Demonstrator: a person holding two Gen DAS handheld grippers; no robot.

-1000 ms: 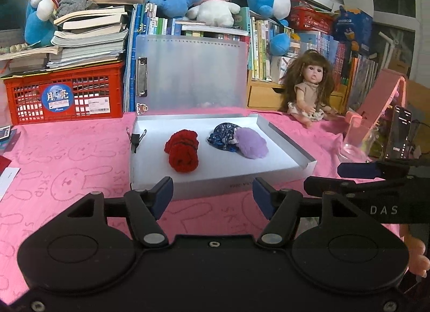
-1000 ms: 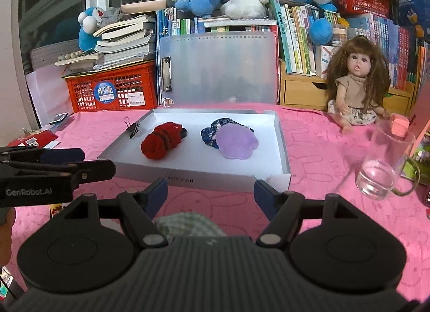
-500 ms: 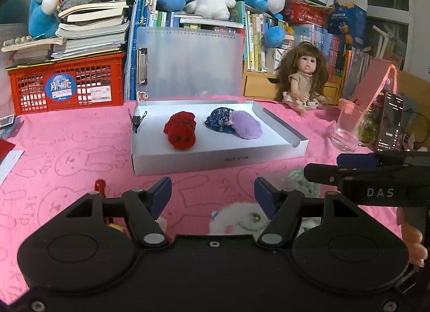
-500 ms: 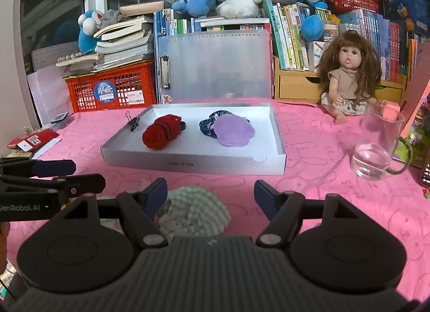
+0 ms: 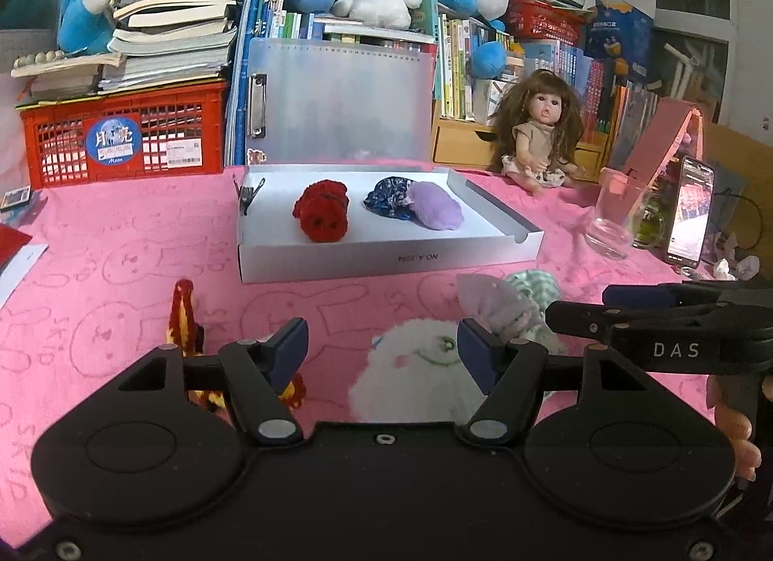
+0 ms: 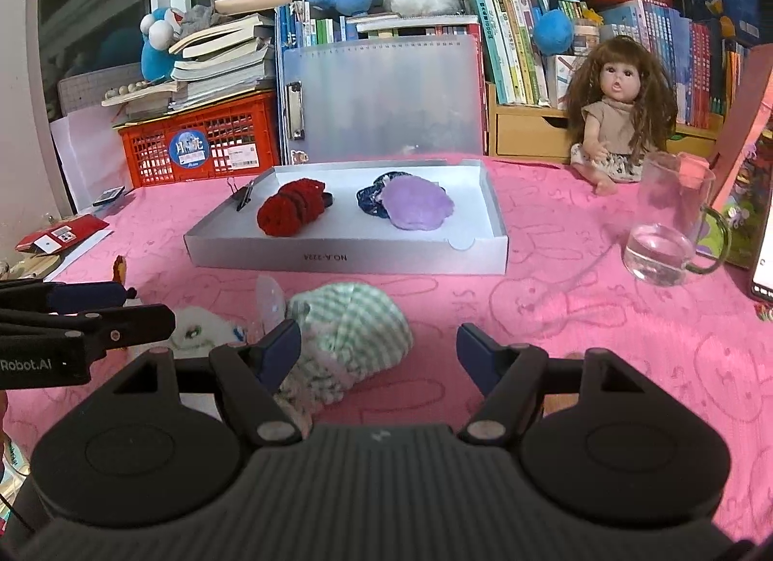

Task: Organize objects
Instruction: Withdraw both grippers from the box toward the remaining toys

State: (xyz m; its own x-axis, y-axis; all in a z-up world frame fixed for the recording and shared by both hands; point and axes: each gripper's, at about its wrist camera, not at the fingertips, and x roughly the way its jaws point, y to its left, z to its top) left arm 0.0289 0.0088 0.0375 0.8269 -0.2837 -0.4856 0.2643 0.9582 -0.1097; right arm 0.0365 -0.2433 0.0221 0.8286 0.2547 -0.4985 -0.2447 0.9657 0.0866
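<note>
My left gripper (image 5: 382, 343) hovers level, spread above the white plush (image 5: 415, 377); my right gripper (image 6: 379, 343) gapes over the green checked cloth (image 6: 348, 329).

Three soft pieces (image 5: 321, 217) in white tray (image 5: 386, 259)

One tray (image 5: 386, 259) is counted, with three soft items inside: one red (image 5: 321, 218), one blue (image 5: 389, 197), one purple (image 5: 437, 212). Near it, three lie on the cloth: white (image 5: 415, 377), green (image 6: 348, 334), orange (image 5: 186, 319).
</note>
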